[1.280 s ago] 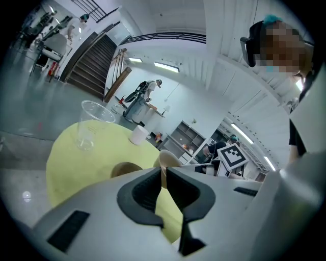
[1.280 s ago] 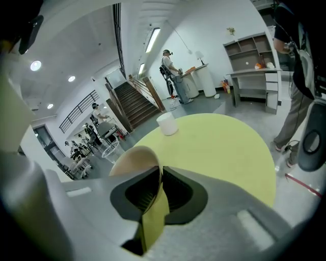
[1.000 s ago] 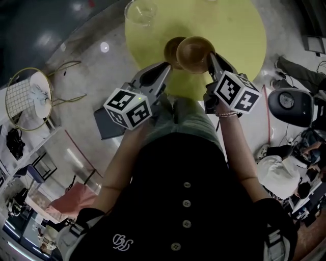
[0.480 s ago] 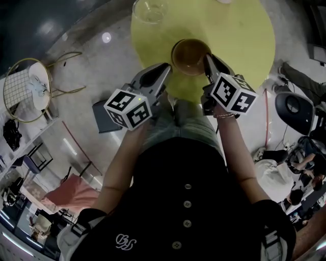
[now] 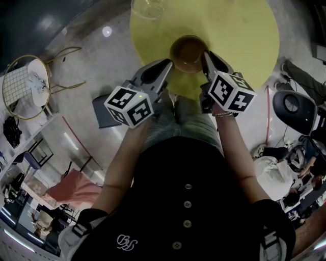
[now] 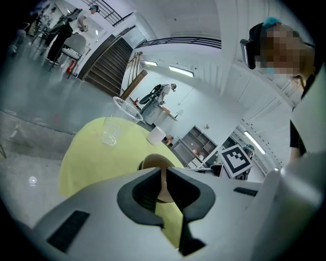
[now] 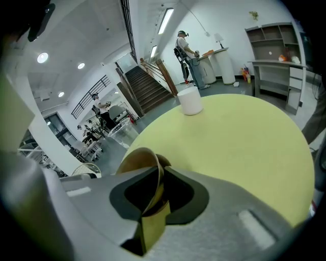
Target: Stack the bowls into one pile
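Two brown bowls [image 5: 187,51] sit nested as one pile near the front edge of the round yellow table [image 5: 239,30]. My right gripper [image 5: 205,55] is at the pile's right side. In the right gripper view the top bowl's thin rim [image 7: 137,160] runs between the jaws of the right gripper [image 7: 159,173], with the pads against it. These jaws have just been opening a little. My left gripper [image 5: 165,65] is just left of the pile, shut on nothing. In the left gripper view, the left gripper [image 6: 163,176] shows the pile [image 6: 153,162] through its narrow slit.
A clear plastic cup [image 5: 147,7] stands at the table's far left, and a white cup [image 7: 189,101] stands farther back. On the floor, a gold wire side table [image 5: 25,92] is at the left and a dark round device [image 5: 293,104] at the right.
The bowl in my right gripper has moved left and down onto the other bowl, so the two now show as one pile. The left gripper has hardly moved.
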{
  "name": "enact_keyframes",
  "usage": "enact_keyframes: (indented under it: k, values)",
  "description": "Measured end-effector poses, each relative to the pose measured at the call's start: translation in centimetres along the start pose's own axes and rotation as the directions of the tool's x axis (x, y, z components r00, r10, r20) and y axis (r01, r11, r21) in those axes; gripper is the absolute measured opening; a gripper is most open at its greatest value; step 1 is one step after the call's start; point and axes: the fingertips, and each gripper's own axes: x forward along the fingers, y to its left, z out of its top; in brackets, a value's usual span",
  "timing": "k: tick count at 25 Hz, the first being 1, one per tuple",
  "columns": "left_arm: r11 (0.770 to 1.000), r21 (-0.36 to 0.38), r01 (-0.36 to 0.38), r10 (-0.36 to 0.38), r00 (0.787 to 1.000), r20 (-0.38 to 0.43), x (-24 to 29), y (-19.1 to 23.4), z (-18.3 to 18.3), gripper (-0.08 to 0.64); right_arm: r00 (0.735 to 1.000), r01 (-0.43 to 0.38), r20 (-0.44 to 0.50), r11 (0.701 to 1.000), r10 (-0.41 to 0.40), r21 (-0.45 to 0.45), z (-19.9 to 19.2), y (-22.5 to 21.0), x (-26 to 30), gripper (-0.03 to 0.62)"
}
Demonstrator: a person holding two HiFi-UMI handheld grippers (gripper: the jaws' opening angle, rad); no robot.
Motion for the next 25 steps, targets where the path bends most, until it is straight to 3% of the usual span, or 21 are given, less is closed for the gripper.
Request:
enact_keyframes:
  k: [13,25]
  values:
    - [1.000,0.005,0.011,-0.011,1.000,-0.009,-0.7,-0.1,-0.2,0.040,1.000,0.014,0.020,1.000,-0.014,-0.011,0.0,0.2,-0.2,0.144]
    - [0.998,0.039,0.056,-0.056,0.998,-0.022,-0.5,-1.4,0.0,0.040,0.997,-0.006,0.071,1.000,0.005,0.012,0.2,0.0,-2.5,0.150]
